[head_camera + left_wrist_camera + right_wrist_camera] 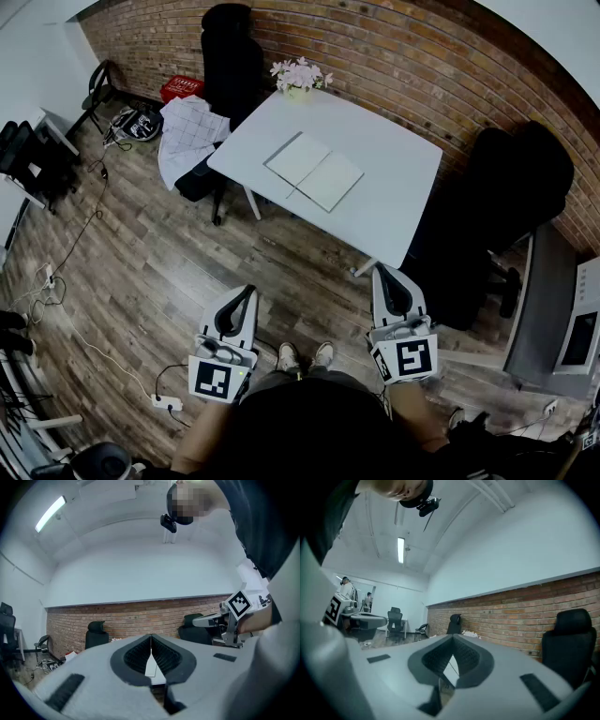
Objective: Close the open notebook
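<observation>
The open notebook [314,171] lies flat, with pale pages, in the middle of a white table [394,197] across the wooden floor from me. Both grippers are held level at waist height, well short of the table and apart from the notebook. My left gripper [249,290] has its jaws closed together with nothing between them [151,635]. My right gripper [380,270] is likewise shut and empty [453,637]. In each gripper view only a white sliver of the table [151,666] shows through the jaws' gap.
A pot of flowers [298,77] stands at the table's far edge by the brick wall. Black chairs [232,56] [525,178] flank the table, and one chair carries a white checked cloth [187,131]. Cables and a power strip [166,403] lie on the floor at left; a grey desk [548,319] stands at right.
</observation>
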